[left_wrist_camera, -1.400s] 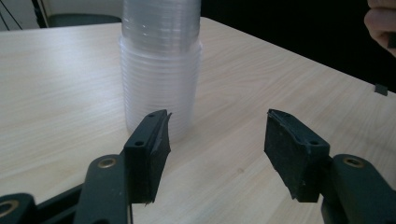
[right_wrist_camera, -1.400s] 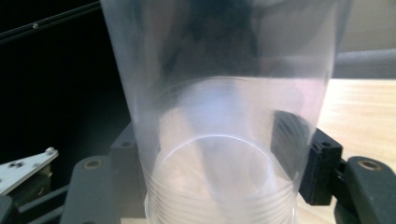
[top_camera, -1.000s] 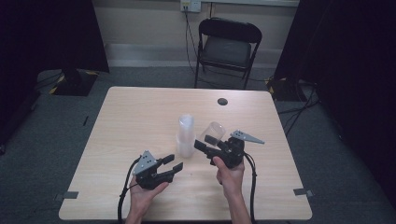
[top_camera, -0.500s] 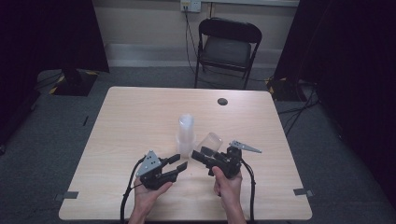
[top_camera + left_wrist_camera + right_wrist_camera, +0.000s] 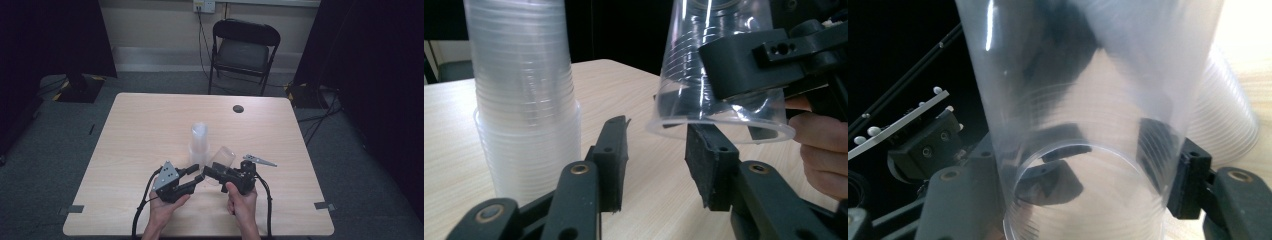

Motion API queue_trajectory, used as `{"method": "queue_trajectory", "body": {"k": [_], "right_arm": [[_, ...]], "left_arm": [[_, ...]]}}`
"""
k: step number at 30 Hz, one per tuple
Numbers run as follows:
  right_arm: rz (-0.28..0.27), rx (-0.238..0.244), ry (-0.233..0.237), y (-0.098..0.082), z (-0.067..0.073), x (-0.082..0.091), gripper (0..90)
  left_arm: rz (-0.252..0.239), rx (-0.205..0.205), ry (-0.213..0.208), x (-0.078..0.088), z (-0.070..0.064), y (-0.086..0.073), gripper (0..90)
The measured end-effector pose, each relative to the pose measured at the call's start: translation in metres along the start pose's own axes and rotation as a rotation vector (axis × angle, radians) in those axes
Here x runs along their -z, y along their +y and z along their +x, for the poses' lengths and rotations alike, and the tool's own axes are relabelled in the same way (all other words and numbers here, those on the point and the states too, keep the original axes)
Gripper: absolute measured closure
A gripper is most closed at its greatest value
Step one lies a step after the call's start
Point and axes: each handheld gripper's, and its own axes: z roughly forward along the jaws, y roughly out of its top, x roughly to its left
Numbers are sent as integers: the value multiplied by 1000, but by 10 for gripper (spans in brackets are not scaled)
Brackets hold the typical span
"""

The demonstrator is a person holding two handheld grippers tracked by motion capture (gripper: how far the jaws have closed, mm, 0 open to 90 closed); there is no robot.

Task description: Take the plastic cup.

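Note:
A tall stack of clear plastic cups (image 5: 199, 142) stands upright on the wooden table (image 5: 145, 125). My right gripper (image 5: 210, 172) is shut on a single clear cup (image 5: 223, 156), tilted, just right of the stack. In the right gripper view that cup (image 5: 1083, 125) sits between the pads (image 5: 1188, 175). My left gripper (image 5: 196, 174) is open and its jaws have just been closing. In the left gripper view its fingers (image 5: 614, 150) reach up to the held cup's rim (image 5: 719, 127) without pressing on it, and the stack (image 5: 519, 100) stands at the left.
A small dark round disc (image 5: 238, 108) lies near the table's far edge. A black folding chair (image 5: 243, 50) stands behind the table, with cables and a wall outlet (image 5: 204, 6) beyond. Dark curtains hang at both sides.
My right gripper has come down with the cup toward the left gripper's jaws. The left gripper's jaws have narrowed, and that hand has hardly moved.

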Motion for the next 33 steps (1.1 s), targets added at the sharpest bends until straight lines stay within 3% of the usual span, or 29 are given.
{"method": "queue_trajectory", "body": {"k": [8,13,17,23,26,33], "right_arm": [[28,-35,32,-3,0,-6,342],[43,-73,49,-6,-2,-10,342],[53,-74,52,-8,-1,-12,343],[71,-84,64,-9,3,-15,342],[75,-110,76,-9,2,-16,342],[89,-113,78,-10,0,-16,305]], "left_arm": [[-34,-46,26,-5,-3,-2,618],[-54,-59,40,-9,-4,-5,602],[-58,-65,43,-11,-4,-7,598],[-91,-40,52,-13,-4,-9,614],[-97,-42,59,-12,-5,-9,667],[-116,-36,67,-10,-5,-9,732]]}}
